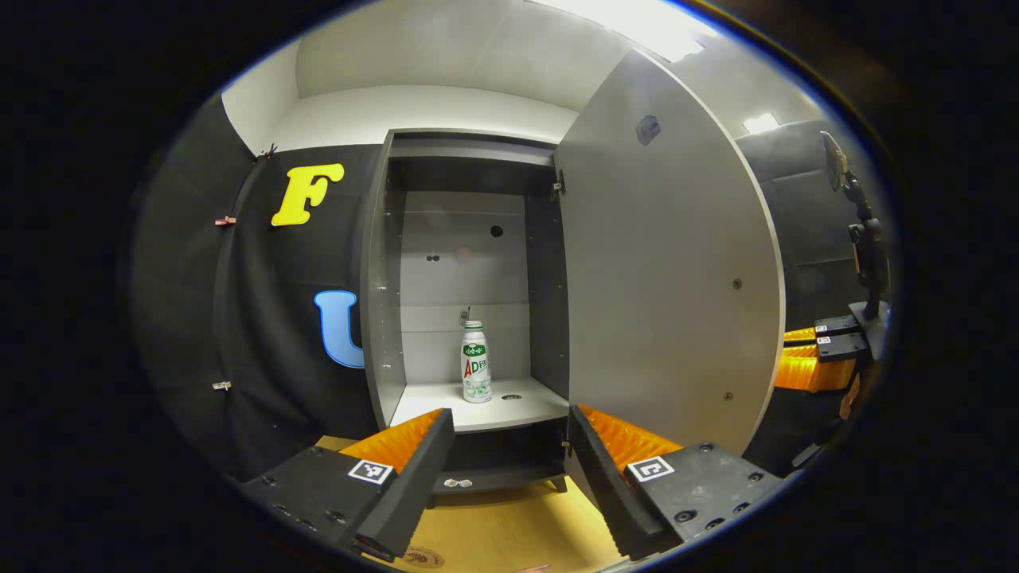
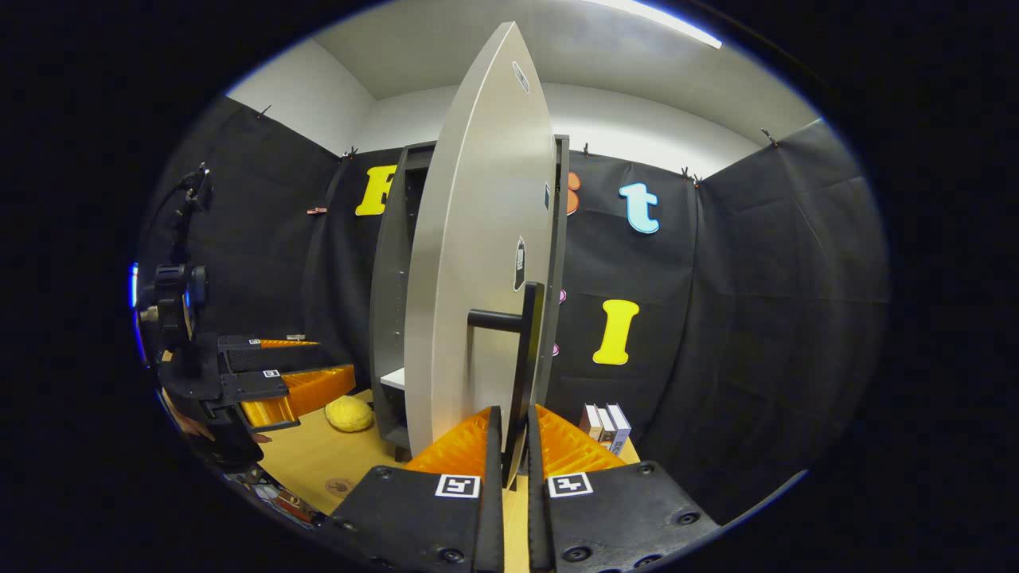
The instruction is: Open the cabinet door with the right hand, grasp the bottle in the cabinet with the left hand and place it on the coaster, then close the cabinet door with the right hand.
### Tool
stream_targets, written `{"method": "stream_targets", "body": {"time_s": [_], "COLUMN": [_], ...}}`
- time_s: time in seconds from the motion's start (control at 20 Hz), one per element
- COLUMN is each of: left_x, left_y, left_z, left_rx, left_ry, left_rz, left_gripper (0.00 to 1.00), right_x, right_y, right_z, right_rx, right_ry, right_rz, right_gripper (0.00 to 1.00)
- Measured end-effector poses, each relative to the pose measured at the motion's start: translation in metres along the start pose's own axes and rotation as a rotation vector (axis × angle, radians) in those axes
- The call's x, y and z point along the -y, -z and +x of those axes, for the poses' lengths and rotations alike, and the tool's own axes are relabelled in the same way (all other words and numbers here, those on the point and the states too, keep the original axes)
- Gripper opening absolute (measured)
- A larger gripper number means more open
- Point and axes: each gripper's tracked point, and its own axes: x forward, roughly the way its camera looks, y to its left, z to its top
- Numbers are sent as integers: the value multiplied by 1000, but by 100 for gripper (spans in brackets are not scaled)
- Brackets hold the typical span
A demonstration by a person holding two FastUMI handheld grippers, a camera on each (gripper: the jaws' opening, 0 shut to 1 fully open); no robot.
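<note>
- Claw fingers of the left claw (image 1: 509, 469) stand wide apart and hold nothing, low in the left gripper view, pointed at the open cabinet.
- Beyond them a small white plastic bottle with a green cap and printed label (image 1: 476, 362) stands upright on the pale lower shelf (image 1: 446, 410) inside the tall grey cabinet (image 1: 380, 318), well apart from the claw.
- The grey cabinet door (image 1: 661, 263) is swung open to the right of the shelf.
- The right claw (image 2: 509, 446) is nearly closed around the lower end of the long black bar handle (image 2: 527, 358) on the door's outer face; whether both fingers press on it, I cannot tell.
- On the light wooden tabletop (image 2: 310, 458) lie a round yellow sponge-like ball (image 2: 349, 414), a round brown coaster (image 2: 341, 485), and small upright books (image 2: 605, 426).
</note>
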Motion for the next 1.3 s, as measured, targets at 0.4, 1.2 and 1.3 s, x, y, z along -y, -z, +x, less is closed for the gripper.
{"method": "stream_targets", "body": {"time_s": [0.4,1.2,1.3], "left_x": [3,-66,-70], "left_y": [-1,0,2], "left_z": [5,182,214], "left_rx": [8,3,2], "left_ry": [31,76,106], "left_rz": [-4,-82,-80], "left_gripper": [92,92,94], "right_x": [37,42,41], "right_y": [4,6,4], "right_z": [-10,-51,-56], "right_rx": [-7,-25,-23], "right_ry": [52,314,384], "right_rz": [48,-13,-33], "right_gripper": [2,10,10]}}
